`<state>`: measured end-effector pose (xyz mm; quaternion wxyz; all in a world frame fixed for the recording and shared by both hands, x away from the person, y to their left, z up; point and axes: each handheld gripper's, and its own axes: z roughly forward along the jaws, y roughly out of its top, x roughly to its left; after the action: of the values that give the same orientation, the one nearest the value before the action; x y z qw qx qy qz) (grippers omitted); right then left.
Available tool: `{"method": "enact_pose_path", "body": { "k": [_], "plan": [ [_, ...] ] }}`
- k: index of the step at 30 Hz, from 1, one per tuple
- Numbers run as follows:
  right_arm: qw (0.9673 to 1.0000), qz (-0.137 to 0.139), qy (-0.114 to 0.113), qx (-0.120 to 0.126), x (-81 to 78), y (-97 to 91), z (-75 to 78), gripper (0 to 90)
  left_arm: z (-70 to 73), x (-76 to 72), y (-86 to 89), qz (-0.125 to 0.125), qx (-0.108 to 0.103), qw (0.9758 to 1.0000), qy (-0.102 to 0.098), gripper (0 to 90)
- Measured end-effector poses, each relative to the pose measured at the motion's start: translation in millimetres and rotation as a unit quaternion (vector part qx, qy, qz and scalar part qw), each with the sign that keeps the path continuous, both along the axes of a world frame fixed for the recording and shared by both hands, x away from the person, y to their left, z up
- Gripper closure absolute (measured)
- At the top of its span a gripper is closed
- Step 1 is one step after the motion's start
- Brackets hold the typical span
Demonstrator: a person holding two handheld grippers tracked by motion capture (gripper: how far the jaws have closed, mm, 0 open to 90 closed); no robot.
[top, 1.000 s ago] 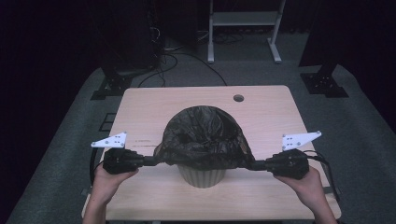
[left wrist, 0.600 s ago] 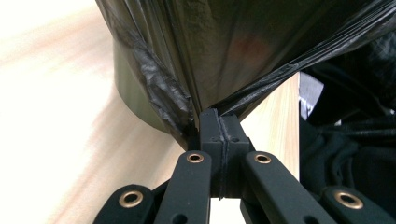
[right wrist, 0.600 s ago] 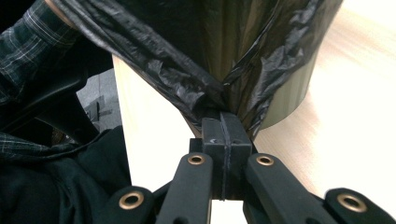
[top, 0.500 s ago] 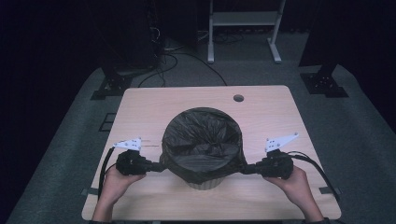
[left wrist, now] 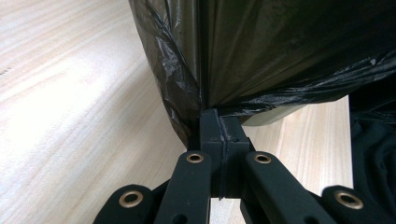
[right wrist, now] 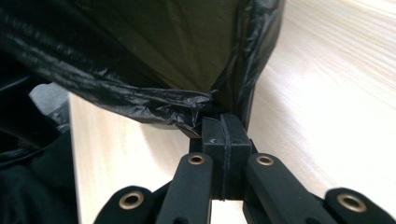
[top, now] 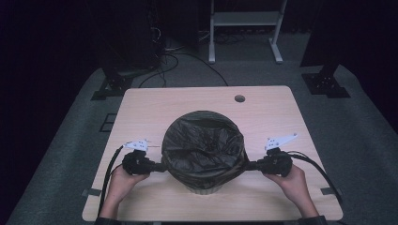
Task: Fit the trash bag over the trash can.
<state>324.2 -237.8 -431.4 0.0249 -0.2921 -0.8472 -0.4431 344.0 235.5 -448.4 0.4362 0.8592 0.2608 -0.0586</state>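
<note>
A black bin bag [top: 202,145] lines a round pale bin [top: 204,189] standing near the table's front edge. The bag's rim is stretched down over the bin's outside. My left gripper [top: 161,166] is shut on the bag's edge at the bin's left side, and the jaws pinch the plastic [left wrist: 205,109] in the left gripper view. On the opposite side my right gripper [top: 248,165] is shut on the bag's edge too, with crumpled black film [right wrist: 196,105] caught between its pads. Both grippers lie level, pointing inward at the bin.
The light wooden table [top: 206,105] has a small cable hole [top: 240,98] at the back middle. Cables trail from both grippers over the front corners. Behind the table stand a white frame [top: 244,28] and dark stands on grey carpet.
Both grippers have moved down and toward the front edge, pulling the bag's rim down over the bin. The bag, earlier bulging as a dome above the bin, now sinks inside it.
</note>
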Motion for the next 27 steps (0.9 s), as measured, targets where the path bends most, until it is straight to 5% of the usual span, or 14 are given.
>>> {"method": "enact_pose_path", "body": {
  "k": [10,12,15,18,23,27],
  "plan": [
    [0.9994,-0.023,-0.018,-0.019,10.1,1.2,-8.4,86.5,-5.4,4.4,0.7,0.015,0.003,0.9999,-0.005,89.2],
    [0.9991,-0.032,-0.022,-0.017,10.5,-1.6,-5.4,65.8,-1.8,4.5,5.9,0.019,-0.012,0.9997,0.008,64.6],
    [0.9983,-0.045,-0.038,-0.001,8.2,-10.7,6.1,57.2,11.2,-1.0,17.0,0.027,-0.031,0.9991,-0.014,47.1],
    [0.9964,-0.058,-0.060,0.018,4.8,-22.4,23.3,52.9,28.1,-8.0,28.4,0.022,-0.054,0.9978,-0.033,39.6],
    [0.9941,-0.067,-0.080,0.026,1.3,-40.9,47.9,48.7,53.3,-17.3,35.2,0.018,-0.066,0.9946,-0.078,36.9],
    [0.9909,-0.069,-0.095,0.067,2.0,-48.2,65.4,47.1,62.9,-17.5,24.2,0.000,-0.068,0.9926,-0.100,33.8]
  ]
}}
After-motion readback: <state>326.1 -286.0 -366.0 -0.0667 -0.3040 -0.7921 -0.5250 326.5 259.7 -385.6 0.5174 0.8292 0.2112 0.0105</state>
